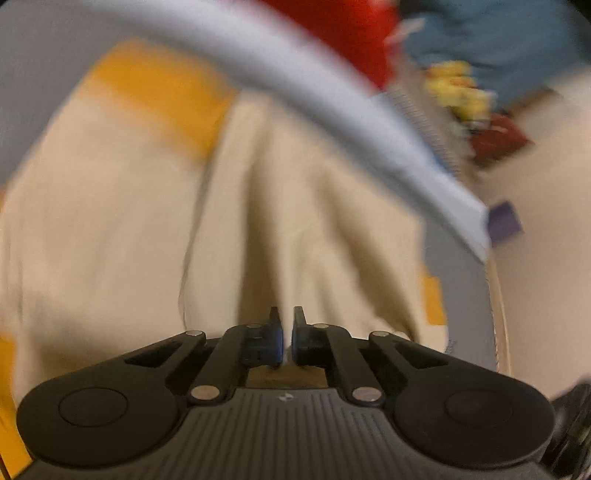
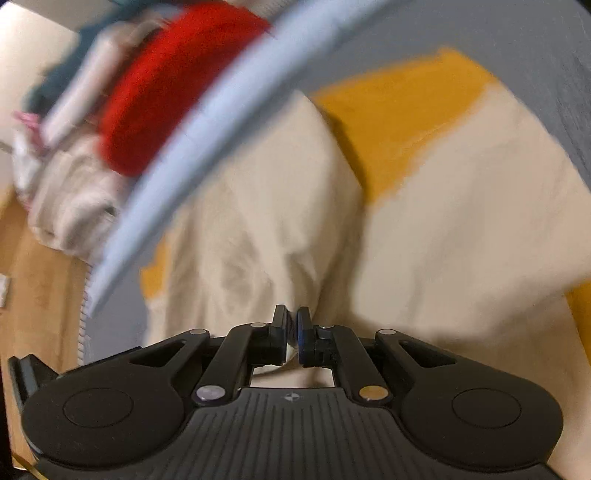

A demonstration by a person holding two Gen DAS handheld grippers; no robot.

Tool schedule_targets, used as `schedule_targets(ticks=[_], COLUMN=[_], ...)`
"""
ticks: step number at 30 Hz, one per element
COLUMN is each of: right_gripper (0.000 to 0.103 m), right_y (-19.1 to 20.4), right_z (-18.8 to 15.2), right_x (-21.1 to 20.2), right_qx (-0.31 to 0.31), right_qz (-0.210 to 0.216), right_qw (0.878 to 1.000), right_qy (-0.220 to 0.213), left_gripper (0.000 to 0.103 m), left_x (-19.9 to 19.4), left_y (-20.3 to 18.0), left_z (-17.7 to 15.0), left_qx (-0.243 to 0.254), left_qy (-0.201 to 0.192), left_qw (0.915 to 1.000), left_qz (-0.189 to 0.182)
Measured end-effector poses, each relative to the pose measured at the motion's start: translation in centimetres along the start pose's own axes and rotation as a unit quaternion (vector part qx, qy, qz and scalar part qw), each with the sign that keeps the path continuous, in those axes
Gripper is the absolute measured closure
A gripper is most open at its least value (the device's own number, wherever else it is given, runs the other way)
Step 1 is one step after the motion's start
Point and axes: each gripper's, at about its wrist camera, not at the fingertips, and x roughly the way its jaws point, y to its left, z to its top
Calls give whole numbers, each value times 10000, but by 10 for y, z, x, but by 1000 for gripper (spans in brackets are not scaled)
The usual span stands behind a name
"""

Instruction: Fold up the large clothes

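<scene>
Soft, even indoor light; both fisheye views are motion-blurred, curving strongly at the edges.

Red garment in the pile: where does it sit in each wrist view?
Left wrist: red garment at top, right of centre, behind the pale blue edge.
Right wrist: red garment upper left, left of that edge.
Shared landmark: the pale blue edge.
</scene>
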Motion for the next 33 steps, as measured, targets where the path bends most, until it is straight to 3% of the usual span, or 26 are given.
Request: schedule_targets(ticks=[3,5,6,7,8,10,12,14,18,21,23,25,28,31,33], right_gripper=[98,98,98,98,94,89,89,81,79,79,79,79,69,69,69], right_y=[16,10,5,-4,-12,-23,-18,-6,14,21,13,-1,-19,-16,-3], right_z=[6,5,3,-2,-7,-17,-16,-12,-6,-10,-16,-19,-23,-20,-21], right_x=[-21,-16,-9,4,16,30,30,23,-6,-21,-19,-3,12,2,-10], right_qx=[-313,-185,-75,55,153,411,328,70,-398,-942,-812,-475,-451,-433,-773], right_qz=[283,89,-171,-585,-824,-1020,-1088,-1184,-1310,-1110,-776,-905,-1693,-1753,-1854], right_qw=[9975,9988,9995,9982,9959,9921,9920,9922,9900,9863,9919,9945,9844,9836,9788], right_qy=[-572,-435,-242,84,341,604,547,393,-343,-782,-586,-240,169,-20,-398], left_gripper=[97,84,77,62,57,58,57,52,52,53,53,54,54,54,54], left_x=[-15,-9,3,14,21,21,10,-2,-14,-7,12,21,6,-20,-31], left_y=[-11,9,19,30,39,43,34,21,4,-6,0,12,-2,-25,-38], left_z=[7,-2,-5,-8,-12,-11,-3,4,-3,-15,-23,-30,-24,-22,-28], left_qx=[326,15,-182,-343,-434,-502,-270,106,445,684,836,715,761,1278,1611], left_qy=[-462,-166,135,451,681,687,373,-14,-310,-73,447,625,311,-306,-531], left_qw=[9977,9996,9997,9979,9951,9942,9969,9978,9979,9964,9889,9842,9890,9868,9834], left_qz=[-383,-242,3,304,568,662,643,654,360,494,1147,1495,1227,945,642])
